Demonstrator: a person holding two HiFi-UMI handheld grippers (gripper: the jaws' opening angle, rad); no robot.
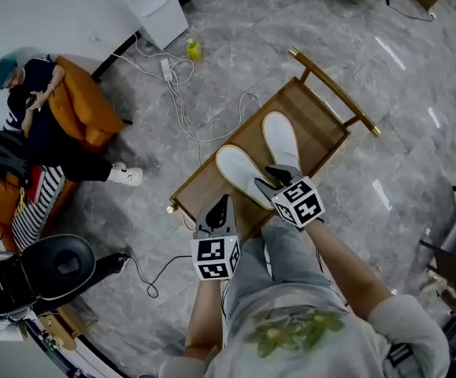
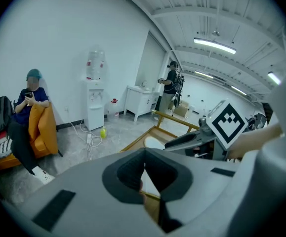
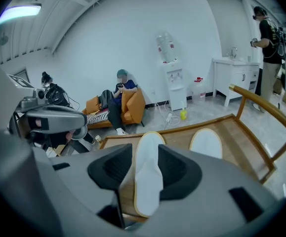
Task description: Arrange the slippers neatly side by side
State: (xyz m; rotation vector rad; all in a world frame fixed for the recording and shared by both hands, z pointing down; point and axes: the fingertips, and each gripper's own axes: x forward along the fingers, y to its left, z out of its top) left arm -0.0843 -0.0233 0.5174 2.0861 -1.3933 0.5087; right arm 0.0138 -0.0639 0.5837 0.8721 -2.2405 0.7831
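Wooden bench (image 1: 316,118) on grey stone-look floor (image 1: 235,69) carries both slippers, splayed rather than parallel. The near slipper (image 1: 239,172) lies at the bench's front edge between our right gripper (image 3: 145,169)'s wide-open jaws, not clamped; the other slipper (image 1: 280,136) lies just beside it, further in, and our left gripper (image 2: 143,172) is closed and empty off the bench's front. We judge the risk is a pad snagging the heel on pull-back and skewing it or tipping it off; left of the bench are cables (image 1: 182,109) and a seated person (image 1: 35,109).
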